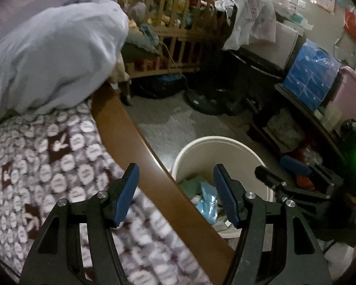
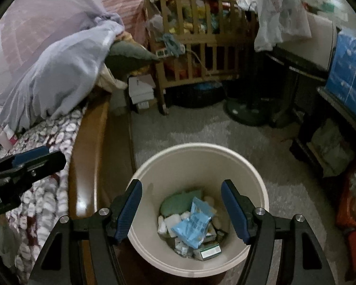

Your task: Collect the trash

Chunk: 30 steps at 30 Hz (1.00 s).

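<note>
Cream bin (image 2: 254,182) on floor, blue wrapper (image 2: 194,225), cartons inside

This is a lived-in bedroom in a home: a bed (image 1: 47,156) with a patterned blanket and wooden frame, a heaped pale quilt (image 1: 54,54), a wooden baby cot (image 2: 197,40) stuffed with toys and clothes, and a carpeted floor (image 2: 201,130) crowded with household clutter.

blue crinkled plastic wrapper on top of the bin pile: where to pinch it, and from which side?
Pinch the raised upper edge of the blue crinkled plastic wrapper, coming straight down through the open mouth of the round cream plastic bin. That edge sticks up free of the pile; the bin walls block any side approach. The right gripper is above it, open and empty.
</note>
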Available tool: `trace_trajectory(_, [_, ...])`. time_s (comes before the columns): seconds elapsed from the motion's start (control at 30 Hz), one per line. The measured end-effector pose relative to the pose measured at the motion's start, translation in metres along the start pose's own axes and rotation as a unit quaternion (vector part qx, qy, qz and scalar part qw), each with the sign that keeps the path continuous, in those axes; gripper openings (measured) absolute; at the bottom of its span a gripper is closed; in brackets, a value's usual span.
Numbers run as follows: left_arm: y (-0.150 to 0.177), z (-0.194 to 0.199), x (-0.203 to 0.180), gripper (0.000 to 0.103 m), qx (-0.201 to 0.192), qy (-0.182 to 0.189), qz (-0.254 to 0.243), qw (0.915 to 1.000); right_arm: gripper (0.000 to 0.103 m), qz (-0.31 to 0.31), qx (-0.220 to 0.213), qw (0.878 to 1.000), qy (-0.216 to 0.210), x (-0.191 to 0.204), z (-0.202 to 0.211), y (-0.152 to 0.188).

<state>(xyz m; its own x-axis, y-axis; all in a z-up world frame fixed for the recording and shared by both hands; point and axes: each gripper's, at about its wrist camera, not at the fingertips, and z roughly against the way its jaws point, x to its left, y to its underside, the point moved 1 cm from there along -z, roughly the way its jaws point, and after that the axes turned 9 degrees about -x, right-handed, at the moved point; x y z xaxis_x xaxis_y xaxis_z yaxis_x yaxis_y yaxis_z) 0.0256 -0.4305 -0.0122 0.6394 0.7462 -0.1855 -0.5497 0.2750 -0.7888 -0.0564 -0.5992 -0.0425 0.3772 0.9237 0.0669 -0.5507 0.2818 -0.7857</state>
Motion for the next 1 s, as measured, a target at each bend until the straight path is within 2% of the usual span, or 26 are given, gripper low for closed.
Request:
trace_trajectory(0.53, [0.0, 0.062, 0.012, 0.064, -0.065, -0.033, -0.02, 0.9972, 0.069, 0.006, -0.071, 0.997, 0.006, 0.033, 0.056, -0.024])
trace_trajectory(1.0, [-0.003, 0.082, 0.019, 0.064, -0.085, -0.04, -0.017, 0.9954, 0.069, 0.018, -0.098, 0.995, 0.016, 0.048, 0.078, -0.031])
